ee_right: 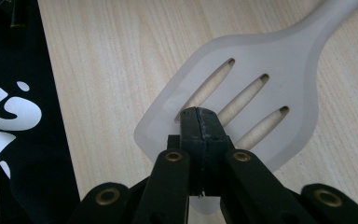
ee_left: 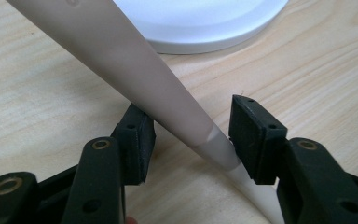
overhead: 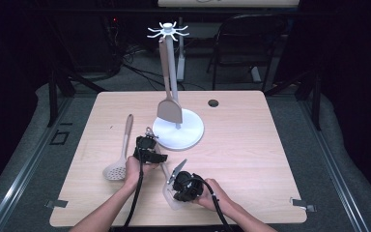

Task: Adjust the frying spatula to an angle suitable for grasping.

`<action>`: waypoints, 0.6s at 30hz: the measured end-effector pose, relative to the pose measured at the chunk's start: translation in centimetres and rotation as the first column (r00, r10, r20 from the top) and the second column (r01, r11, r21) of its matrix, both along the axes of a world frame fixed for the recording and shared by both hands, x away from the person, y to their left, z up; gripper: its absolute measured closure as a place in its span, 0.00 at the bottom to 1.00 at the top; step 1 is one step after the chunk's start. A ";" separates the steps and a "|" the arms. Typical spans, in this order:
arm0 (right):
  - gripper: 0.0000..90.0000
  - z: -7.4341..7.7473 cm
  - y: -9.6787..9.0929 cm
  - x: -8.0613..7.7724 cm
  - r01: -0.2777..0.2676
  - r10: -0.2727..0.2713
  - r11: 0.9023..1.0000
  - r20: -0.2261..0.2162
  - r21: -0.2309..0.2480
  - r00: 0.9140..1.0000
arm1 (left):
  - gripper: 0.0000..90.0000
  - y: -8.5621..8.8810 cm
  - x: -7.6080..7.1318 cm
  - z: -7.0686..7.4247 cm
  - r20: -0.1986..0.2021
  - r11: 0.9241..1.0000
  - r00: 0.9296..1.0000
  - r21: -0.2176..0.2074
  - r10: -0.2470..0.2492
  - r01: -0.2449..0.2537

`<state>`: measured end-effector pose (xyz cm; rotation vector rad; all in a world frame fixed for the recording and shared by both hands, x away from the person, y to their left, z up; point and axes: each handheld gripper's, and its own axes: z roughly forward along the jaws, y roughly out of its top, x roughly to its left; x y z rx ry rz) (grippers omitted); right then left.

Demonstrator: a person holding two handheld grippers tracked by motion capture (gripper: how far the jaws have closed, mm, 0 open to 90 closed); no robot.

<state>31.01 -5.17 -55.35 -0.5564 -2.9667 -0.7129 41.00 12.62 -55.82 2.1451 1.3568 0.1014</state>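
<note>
now the slotted turner (ee_right: 261, 93) handle sits between open left tongs (ee_left: 191, 135), right tongs (ee_right: 199, 122) closed atop.

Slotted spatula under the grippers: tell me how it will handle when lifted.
The slotted spatula is probably light, being thin and translucent. Its blade may flex where the right gripper sits shut over it. The smooth tapered handle could slip between the left gripper's jaws, which aren't yet both pressing.
</note>
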 end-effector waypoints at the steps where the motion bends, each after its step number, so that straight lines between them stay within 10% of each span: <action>1: 1.00 0.0 0.0 0.1 -0.008 0.008 1.000 -0.005 -0.003 1.000 | 0.59 0.1 0.0 0.0 -0.003 1.000 1.000 -0.013 0.004 -0.004; 18: 1.00 0.2 -0.2 0.2 0.012 -0.011 1.000 -0.030 0.022 0.999 | 0.71 1.1 -1.2 2.1 0.043 0.980 0.999 -0.201 0.012 -0.003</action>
